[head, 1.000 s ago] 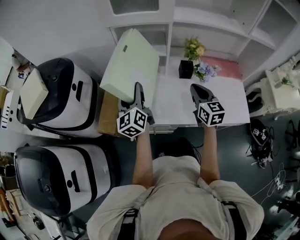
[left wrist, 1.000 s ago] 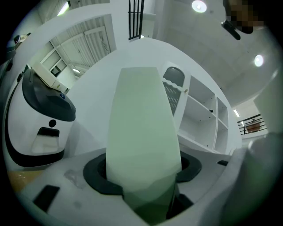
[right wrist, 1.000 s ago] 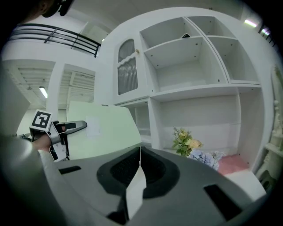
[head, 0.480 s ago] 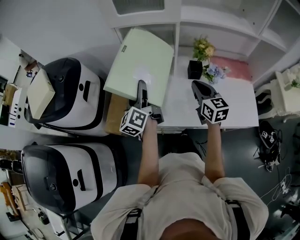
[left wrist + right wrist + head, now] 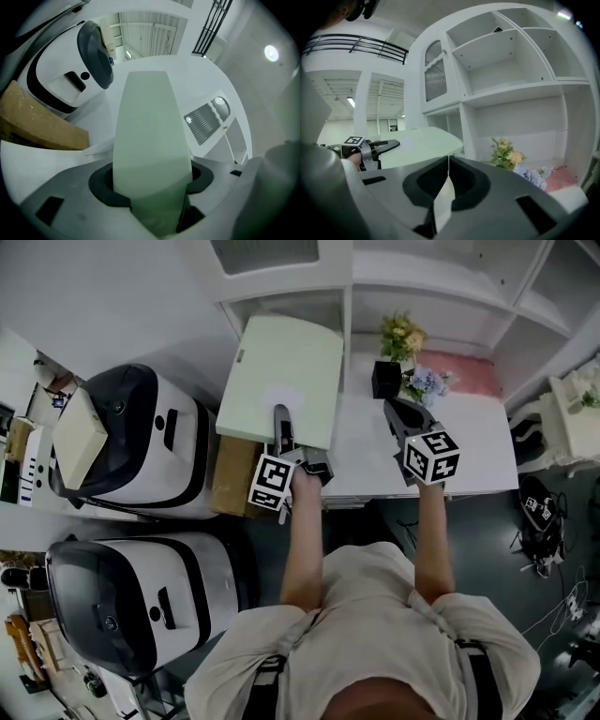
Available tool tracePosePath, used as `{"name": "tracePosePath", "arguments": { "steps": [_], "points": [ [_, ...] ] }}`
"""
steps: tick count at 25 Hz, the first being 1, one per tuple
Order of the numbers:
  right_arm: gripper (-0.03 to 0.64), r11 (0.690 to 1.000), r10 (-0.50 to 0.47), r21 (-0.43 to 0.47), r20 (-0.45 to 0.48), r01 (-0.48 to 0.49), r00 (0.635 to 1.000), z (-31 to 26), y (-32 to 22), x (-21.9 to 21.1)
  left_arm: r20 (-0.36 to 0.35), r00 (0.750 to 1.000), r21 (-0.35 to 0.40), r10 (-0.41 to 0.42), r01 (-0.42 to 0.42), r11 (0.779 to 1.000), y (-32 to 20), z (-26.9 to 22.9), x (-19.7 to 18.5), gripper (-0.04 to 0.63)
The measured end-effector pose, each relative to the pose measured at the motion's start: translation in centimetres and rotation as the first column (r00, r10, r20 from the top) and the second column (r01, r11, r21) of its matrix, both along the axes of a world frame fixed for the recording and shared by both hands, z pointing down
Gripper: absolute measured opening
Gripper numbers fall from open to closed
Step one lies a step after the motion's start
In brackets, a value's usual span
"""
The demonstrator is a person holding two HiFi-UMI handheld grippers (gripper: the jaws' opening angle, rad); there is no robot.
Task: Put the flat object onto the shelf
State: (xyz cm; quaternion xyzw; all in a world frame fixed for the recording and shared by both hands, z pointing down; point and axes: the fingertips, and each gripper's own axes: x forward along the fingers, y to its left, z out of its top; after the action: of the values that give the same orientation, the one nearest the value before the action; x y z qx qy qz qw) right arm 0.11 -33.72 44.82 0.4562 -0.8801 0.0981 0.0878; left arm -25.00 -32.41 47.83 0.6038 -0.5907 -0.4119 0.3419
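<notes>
At the upper centre of the head view, the pale green board [image 5: 281, 367] now lies squarer to the shelf [image 5: 286, 304] opening than half a second ago, its far edge just short of it. The left gripper [image 5: 281, 423] is clamped on the board's near edge. The right gripper [image 5: 398, 413], jaws pressed together on nothing, has barely shifted above the white table [image 5: 469, 446]. Flowers [image 5: 398, 334] stand at upper right, and bulky white-and-black machines [image 5: 141, 442] fill the left. A small label on the board's left edge is unreadable.
</notes>
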Motion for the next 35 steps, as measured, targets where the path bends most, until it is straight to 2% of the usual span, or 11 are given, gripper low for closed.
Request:
{"name": "tracePosePath", "arguments": {
  "steps": [9,13,18,22,26,30,35],
  "points": [
    [0.069,0.999,-0.047,0.01,-0.002,0.047,0.999,-0.3,0.3,-1.8,-0.046,0.999,-0.019,0.002,-0.002,1.0,-0.7,0.9,1.0,0.276],
    [0.069,0.998,-0.063,0.003,-0.007,0.063,0.998,0.1,1.1,-1.9,-0.129,0.991,-0.04,0.036,-0.042,0.998,-0.9,2.3,2.6,0.275],
    [0.069,0.998,-0.059,-0.013,-0.028,0.059,0.998,0.9,1.6,-1.7,-0.25,0.966,-0.049,0.062,-0.077,0.996,-1.2,4.0,3.0,0.275],
    [0.069,0.998,-0.062,-0.005,-0.028,0.062,0.998,0.7,1.9,-1.5,-0.368,0.927,-0.066,0.08,-0.112,0.992,-1.7,5.2,3.6,0.276],
    [0.069,0.989,-0.148,0.007,-0.057,0.148,0.987,0.9,2.9,-3.0,-0.402,0.908,-0.062,0.117,-0.154,0.986,-2.1,5.5,4.3,0.276],
    [0.069,0.95,-0.311,-0.009,-0.089,0.311,0.946,1.9,4.5,-5.9,-0.414,0.9,-0.06,0.138,-0.178,0.982,-2.3,5.7,4.6,0.276],
    [0.069,0.848,-0.529,-0.032,-0.11,0.529,0.842,3.6,7.5,-9.9,-0.412,0.898,-0.06,0.156,-0.197,0.979,-2.4,5.3,4.7,0.276]
  ]
}}
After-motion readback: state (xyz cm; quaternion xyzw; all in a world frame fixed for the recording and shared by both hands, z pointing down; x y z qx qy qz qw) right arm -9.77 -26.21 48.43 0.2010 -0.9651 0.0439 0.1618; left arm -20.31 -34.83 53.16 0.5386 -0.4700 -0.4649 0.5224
